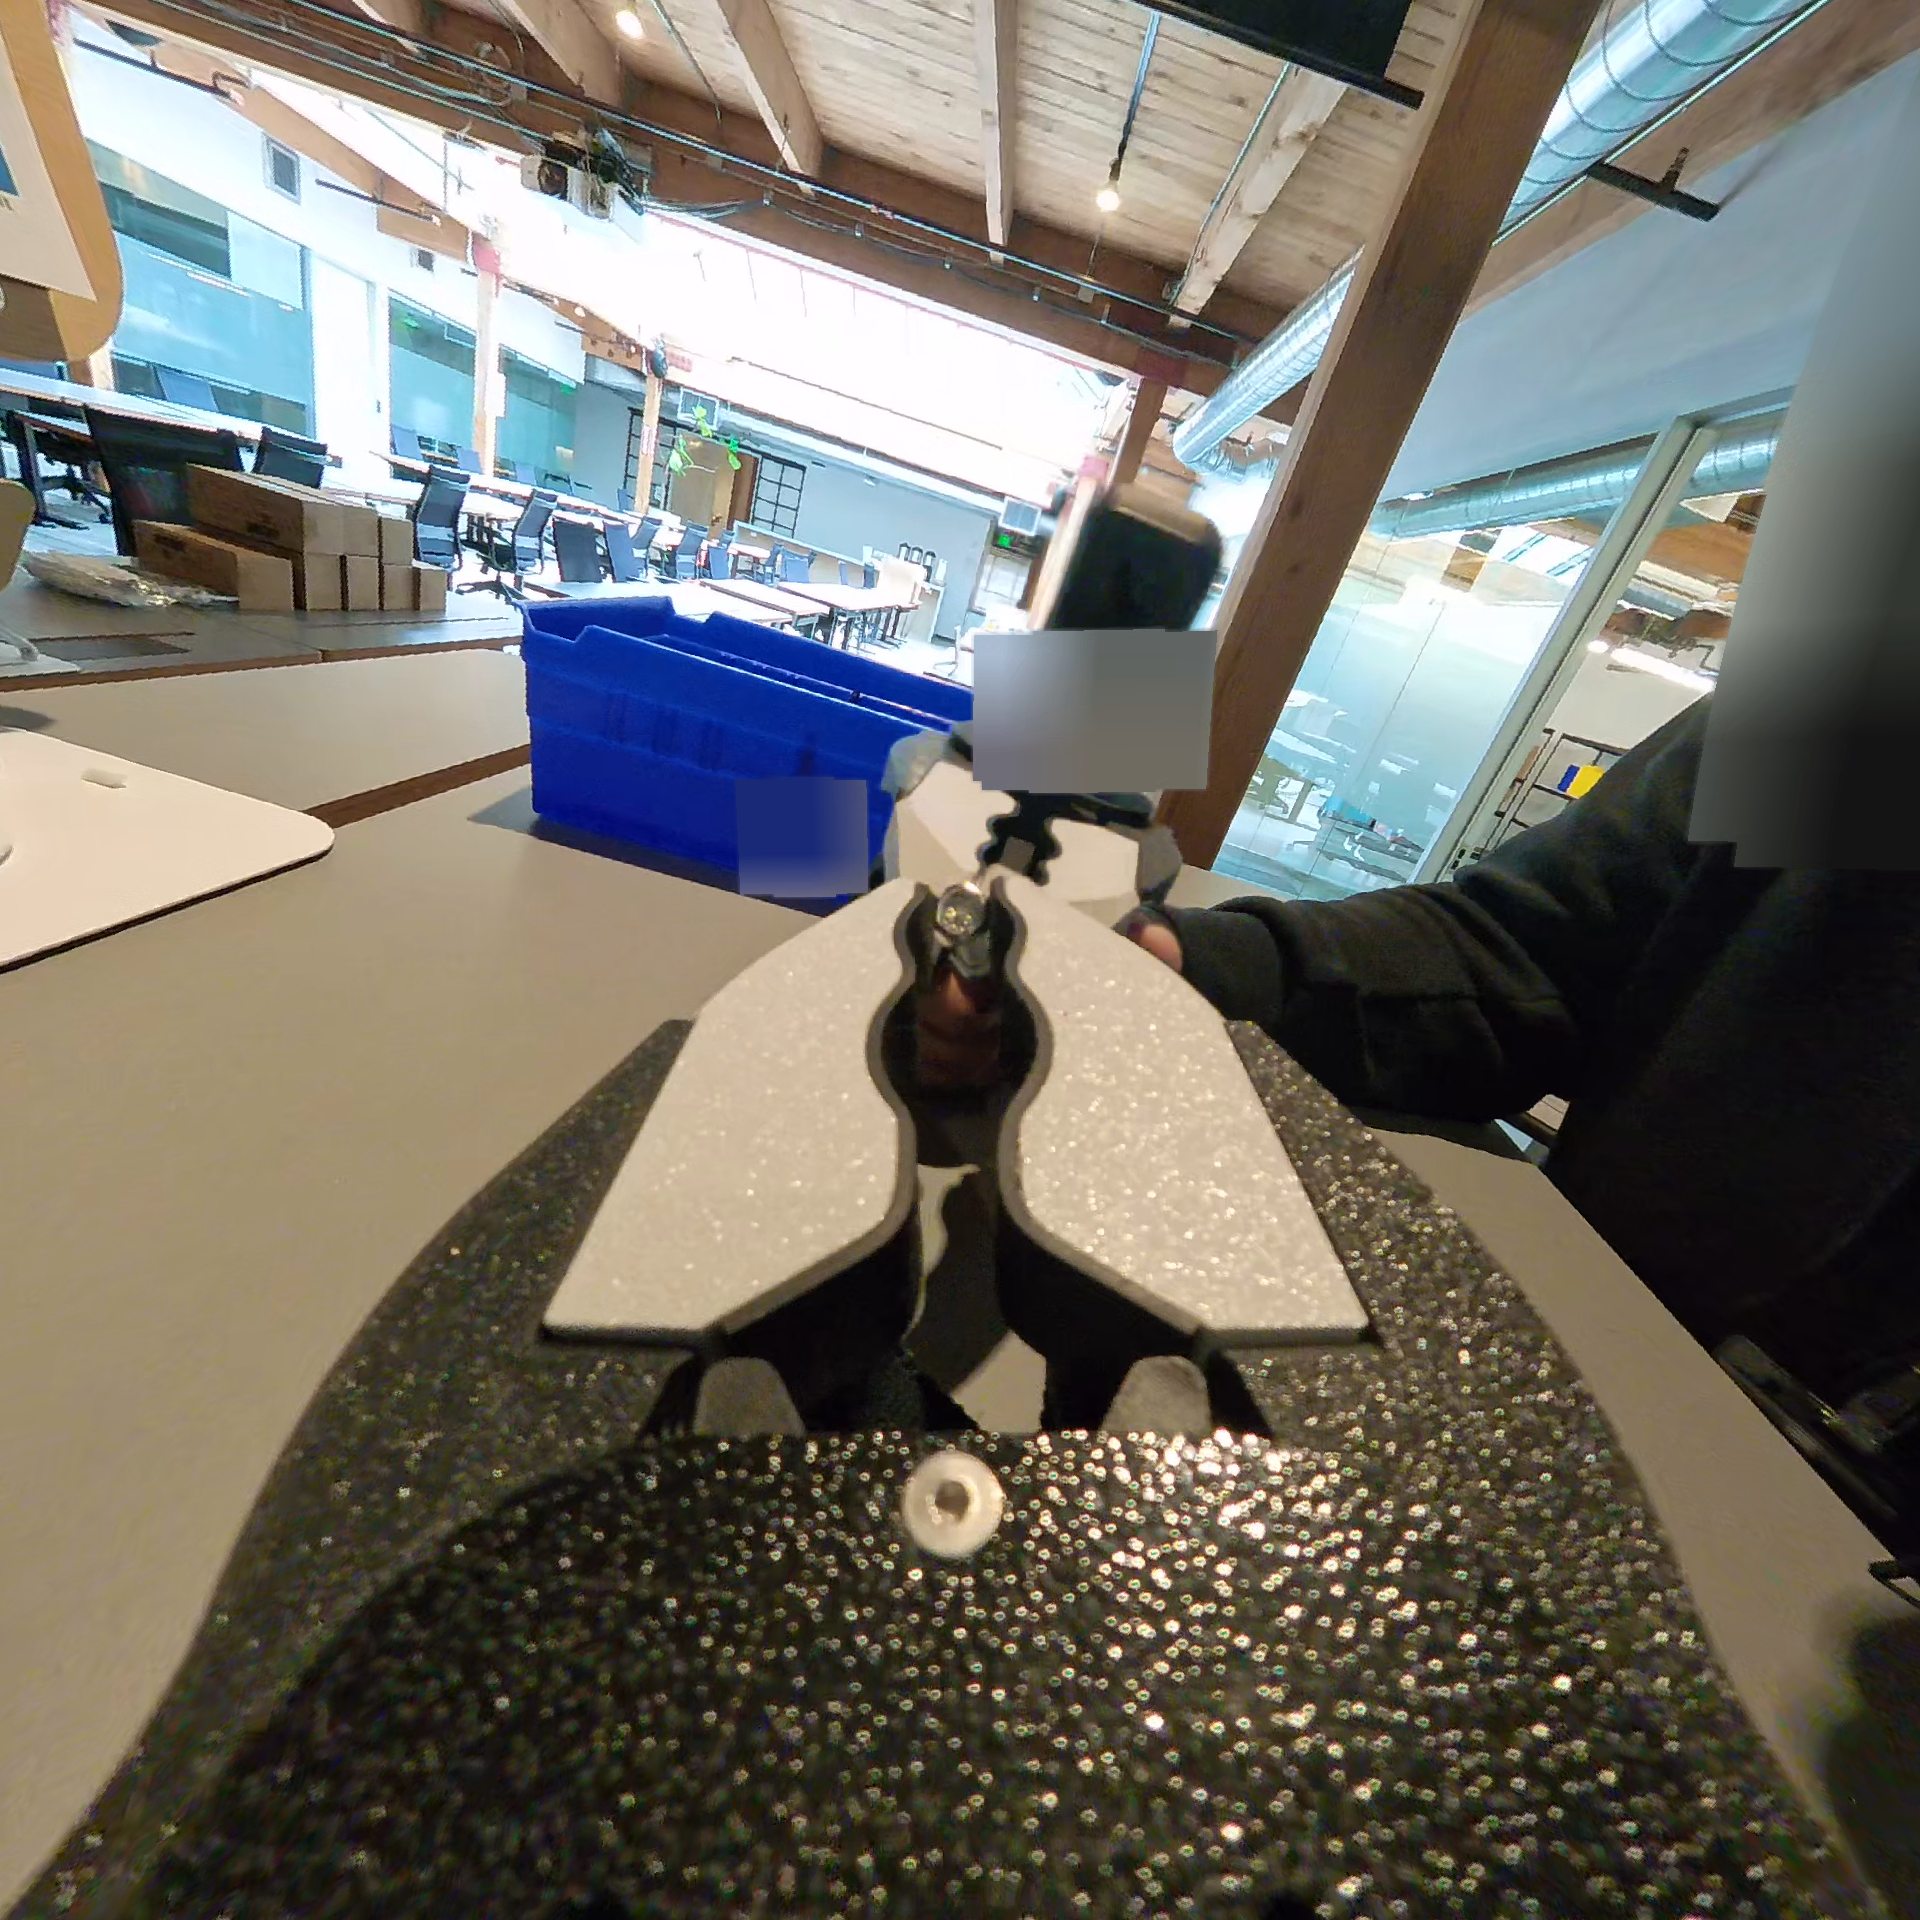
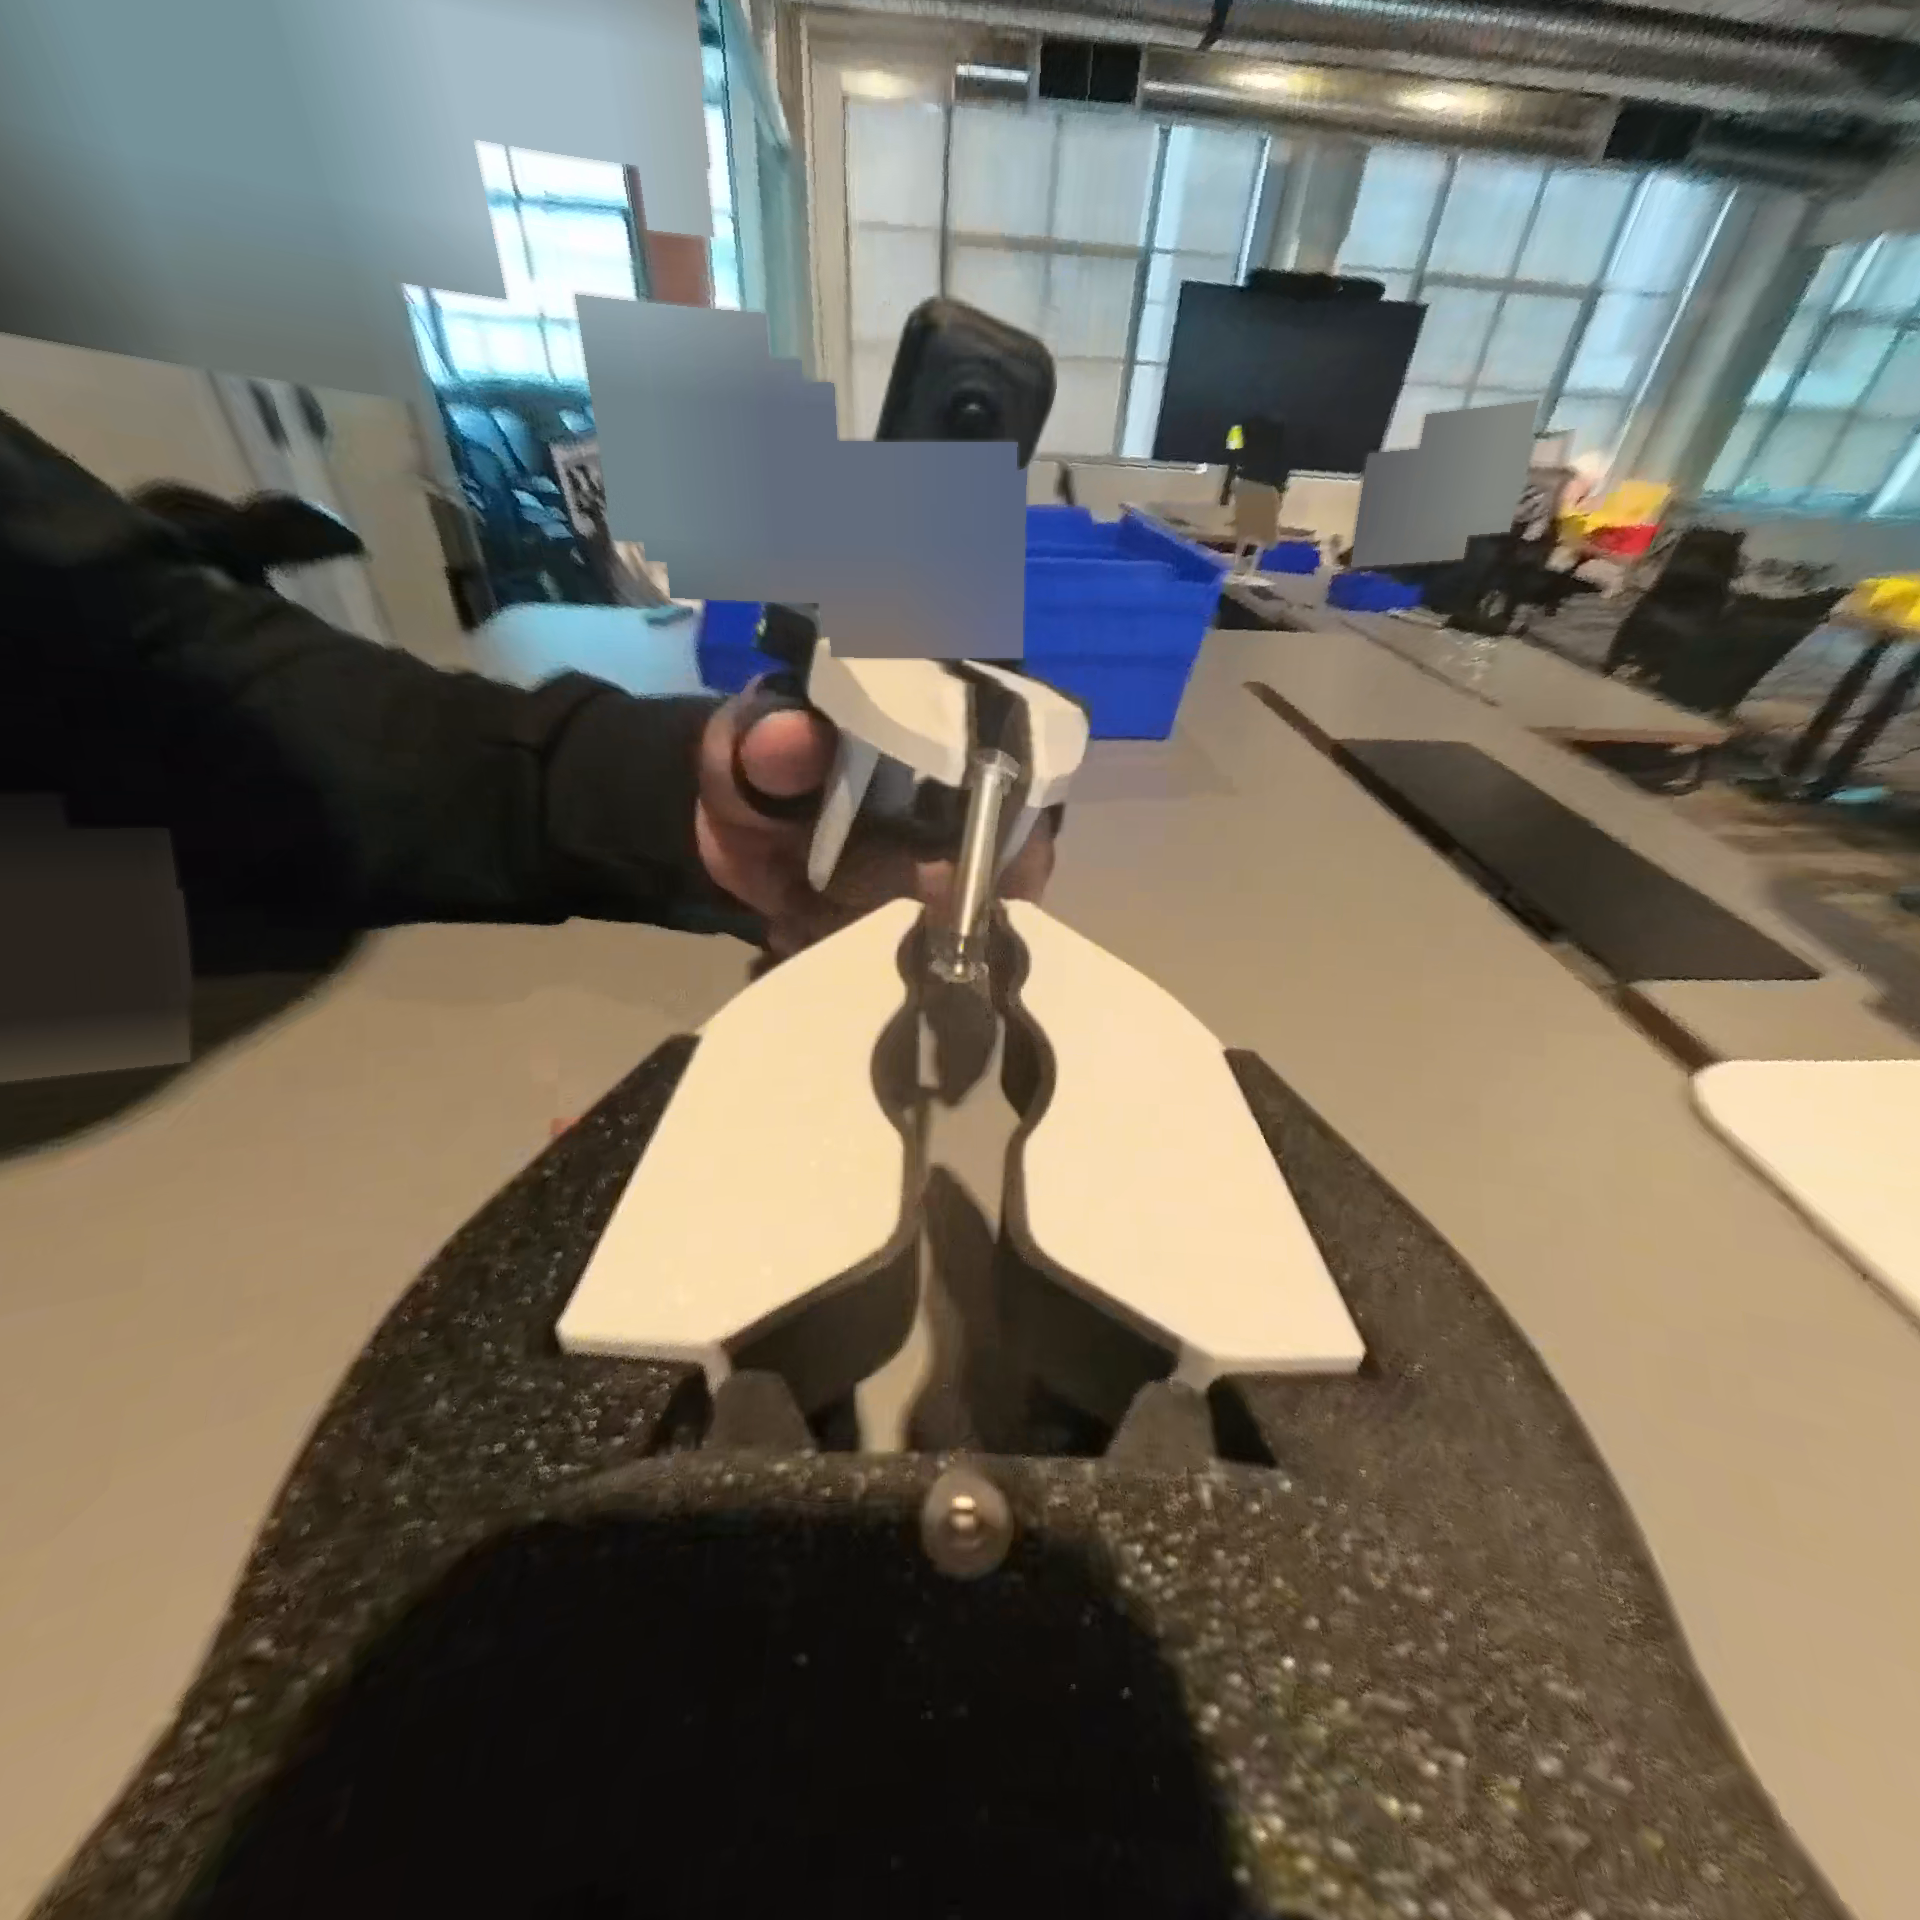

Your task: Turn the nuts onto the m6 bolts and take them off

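Bolt (image 2: 975,852), a silver m6 shaft, spans the gap between two facing grippers above a grey table (image 2: 312,1143); left gripper (image 1: 961,914) has its white fingers (image 1: 790,1101) pressed nearly together, pinching the bolt's head end at 12 o'clock of the left wrist view; right gripper (image 2: 961,951) likewise closes its white fingers (image 2: 1143,1122) on the shaft's other end, where a pale ring-like piece, possibly a nut (image 2: 956,966), sits too blurred to confirm; in the right wrist view the bolt runs toward 12 o'clock into the far left gripper, held by a hand (image 2: 764,800) in a dark sleeve (image 2: 416,769); blue bins (image 1: 675,727) stand at 11 o'clock in the left wrist view; a white board (image 1: 125,842) lies at 9 o'clock; no legible writing or brand shows on any tool.
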A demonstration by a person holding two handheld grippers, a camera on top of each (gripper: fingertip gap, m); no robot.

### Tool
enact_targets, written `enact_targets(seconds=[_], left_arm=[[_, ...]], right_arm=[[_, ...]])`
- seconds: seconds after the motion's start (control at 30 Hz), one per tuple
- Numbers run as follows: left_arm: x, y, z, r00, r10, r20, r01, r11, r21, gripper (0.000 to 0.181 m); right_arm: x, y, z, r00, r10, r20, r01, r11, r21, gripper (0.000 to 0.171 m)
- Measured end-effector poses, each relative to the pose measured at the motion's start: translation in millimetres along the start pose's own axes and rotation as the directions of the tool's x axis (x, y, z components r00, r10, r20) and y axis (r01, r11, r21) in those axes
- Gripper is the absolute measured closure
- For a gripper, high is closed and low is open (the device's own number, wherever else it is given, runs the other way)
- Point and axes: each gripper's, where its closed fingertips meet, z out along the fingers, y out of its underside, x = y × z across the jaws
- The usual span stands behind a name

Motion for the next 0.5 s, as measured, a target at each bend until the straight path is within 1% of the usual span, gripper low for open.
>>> enact_targets(seconds=[0.07,0.1,0.13,0.17,0.2,0.23,0.27,0.3,0.33,0.37,0.43,0.5], left_arm=[[-1.2,0.4,0.3,1.0,-0.004,0.006,0.004,1.0,-0.003,0.172],[-2.4,0.5,0.4,1.0,-0.01,0.012,0.01,1.0,-0.005,0.171],[-3.1,0.9,0.8,1.0,-0.013,0.014,0.013,1.0,-0.007,0.171],[-3.3,1.2,1.1,1.0,-0.013,0.016,0.013,1.0,-0.01,0.171],[-3.2,1.0,0.9,1.0,-0.012,0.016,0.012,1.0,-0.008,0.171],[-3.0,0.4,0.4,1.0,-0.014,0.013,0.014,1.0,-0.003,0.172],[-2.6,-0.3,-0.1,1.0,-0.015,0.009,0.015,1.0,0.001,0.172],[-2.0,-1.1,-0.7,1.0,-0.015,0.005,0.015,1.0,0.007,0.172],[-2.0,-1.7,-1.2,1.0,-0.015,0.005,0.015,1.0,0.012,0.172],[-2.2,-2.1,-1.4,1.0,-0.016,0.005,0.016,1.0,0.014,0.172],[-2.0,-2.2,-1.5,1.0,-0.015,0.004,0.015,1.0,0.016,0.172],[-1.7,-2.5,-1.7,1.0,-0.013,0.004,0.013,1.0,0.018,0.172]], right_arm=[[4.0,-1.2,-1.7,0.974,-0.205,-0.101,0.201,0.979,-0.041,0.161],[8.2,-3.3,-3.5,0.931,-0.324,-0.167,0.315,0.946,-0.078,0.161],[12.7,-5.9,-5.6,0.862,-0.45,-0.233,0.431,0.893,-0.13,0.161],[16.1,-8.2,-7.3,0.768,-0.572,-0.288,0.538,0.82,-0.196,0.16],[17.1,-9.1,-7.6,0.675,-0.667,-0.314,0.617,0.745,-0.254,0.16],[16.9,-9.5,-7.2,0.612,-0.72,-0.327,0.661,0.692,-0.289,0.161],[16.1,-10.4,-6.8,0.586,-0.736,-0.338,0.677,0.674,-0.296,0.161],[14.6,-11.7,-6.4,0.598,-0.724,-0.343,0.671,0.687,-0.279,0.161],[13.0,-13.6,-6.3,0.637,-0.69,-0.344,0.648,0.721,-0.244,0.158],[12.1,-16.1,-7.1,0.692,-0.634,-0.346,0.607,0.77,-0.195,0.152],[13.1,-20.0,-10.0,0.827,-0.459,-0.325,0.46,0.884,-0.079,0.145],[13.5,-19.6,-11.2,0.943,-0.235,-0.234,0.248,0.969,0.024,0.143]])
